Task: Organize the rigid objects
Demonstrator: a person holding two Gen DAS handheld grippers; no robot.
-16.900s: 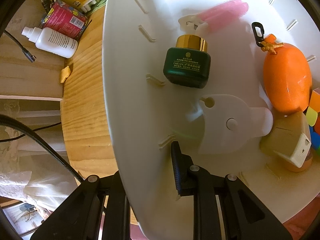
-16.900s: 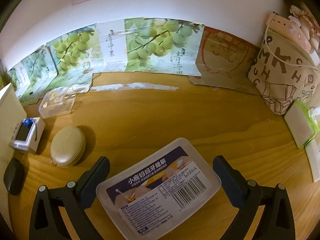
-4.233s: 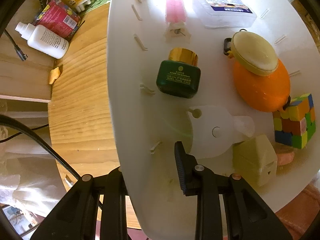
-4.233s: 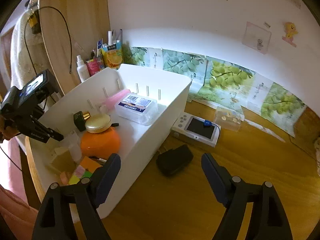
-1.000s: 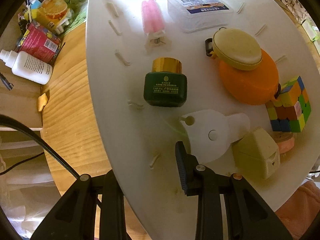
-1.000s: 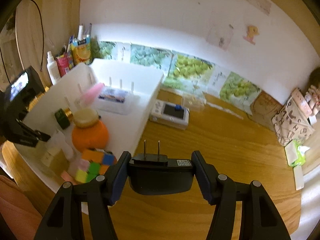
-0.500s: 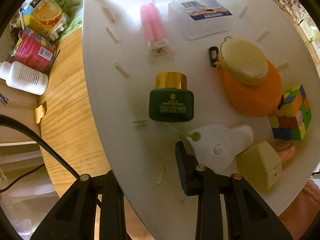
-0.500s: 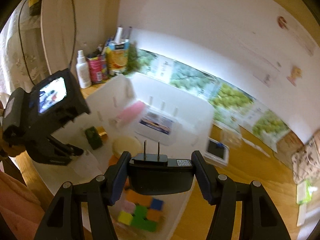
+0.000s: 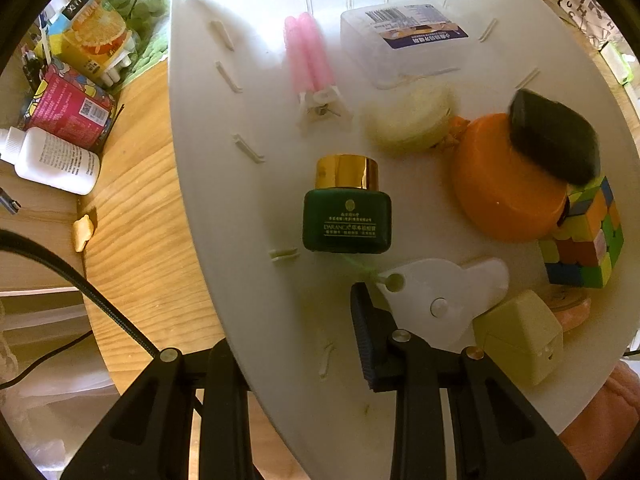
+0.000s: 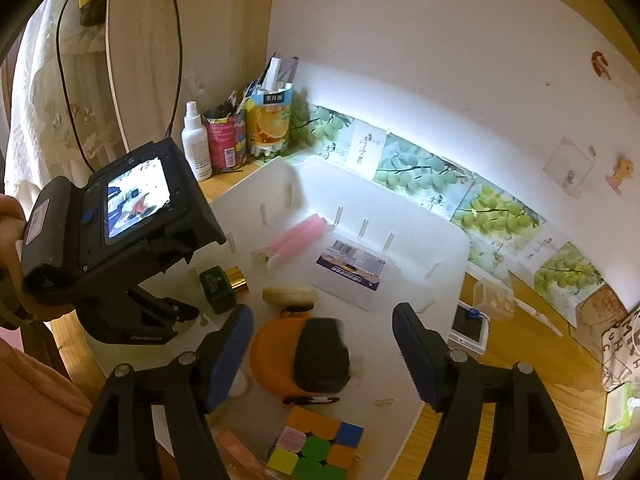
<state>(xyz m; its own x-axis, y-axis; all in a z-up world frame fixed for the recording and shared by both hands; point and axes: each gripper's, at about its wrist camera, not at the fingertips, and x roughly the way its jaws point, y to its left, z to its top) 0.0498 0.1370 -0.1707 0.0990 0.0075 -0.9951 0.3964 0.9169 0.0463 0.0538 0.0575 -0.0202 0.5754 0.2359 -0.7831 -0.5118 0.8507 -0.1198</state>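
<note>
A white bin [image 9: 240, 240] [image 10: 440, 248] holds a green gold-capped jar [image 9: 346, 220], a pink item [image 9: 308, 60], a clear labelled box [image 9: 404, 48], a beige round case [image 9: 408, 120], an orange case [image 9: 504, 196] and a coloured cube [image 9: 580, 240]. My left gripper [image 9: 296, 344] is shut on the bin's near wall, one finger on each side of it. My right gripper [image 10: 324, 348] hovers over the bin and its jaws are opening. A black plug adapter [image 10: 320, 356] [image 9: 552, 140], blurred, lies on the orange case [image 10: 272, 356] below the pads, free of them.
A white bottle [image 10: 196, 148], a pink can and an orange carton stand behind the bin's far left corner. A white handheld device [image 10: 470, 328] and a small clear box [image 10: 492, 296] lie on the wooden table [image 10: 520, 360] to the bin's right. A hand holds the left gripper [image 10: 120, 240].
The right jaws have spread and the black adapter has left them and dropped onto the orange case. The beige round case has slid off the orange case toward the clear box.
</note>
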